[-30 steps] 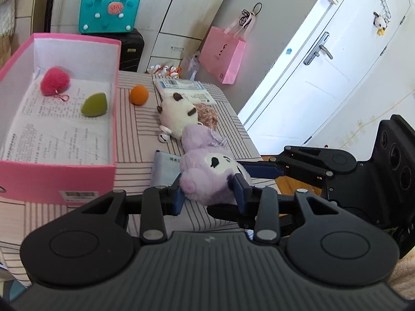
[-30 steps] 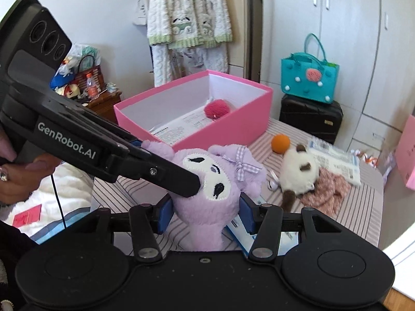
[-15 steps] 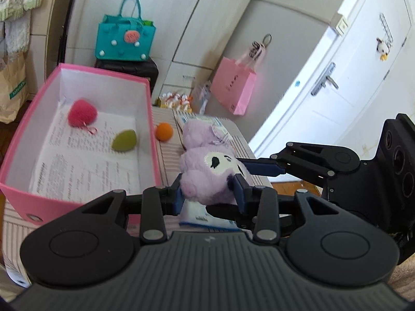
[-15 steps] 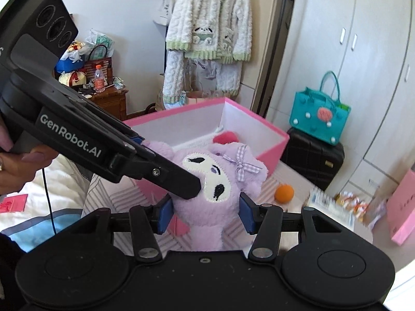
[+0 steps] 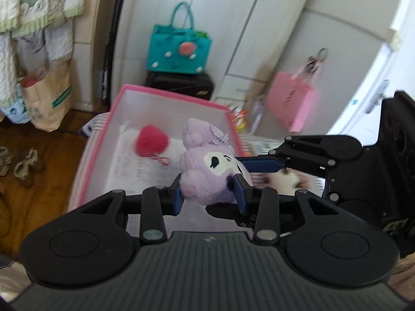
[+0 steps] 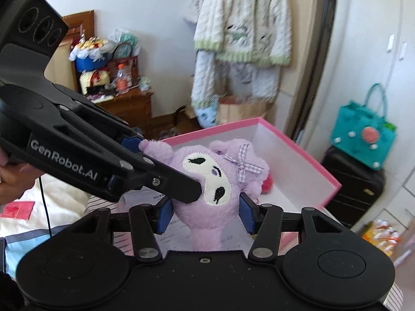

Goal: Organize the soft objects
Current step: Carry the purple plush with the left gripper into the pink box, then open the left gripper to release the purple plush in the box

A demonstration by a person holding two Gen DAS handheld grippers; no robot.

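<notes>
My left tool (image 5: pixel 209 191) pinches the purple plush toy (image 5: pixel 207 171) at the centre of the left wrist frame, its blue pads pressed into the fur on both sides. My right tool (image 6: pixel 206 215) also grips the same toy lower down, its pads squeezing the body at centre frame. The toy hangs over the open pink box (image 5: pixel 166 98), which fills the middle of the frame; a red pompom (image 5: pixel 151 140) lies inside it, left of the toy's head. A teal bag (image 5: pixel 179 49) sits at upper centre.
</notes>
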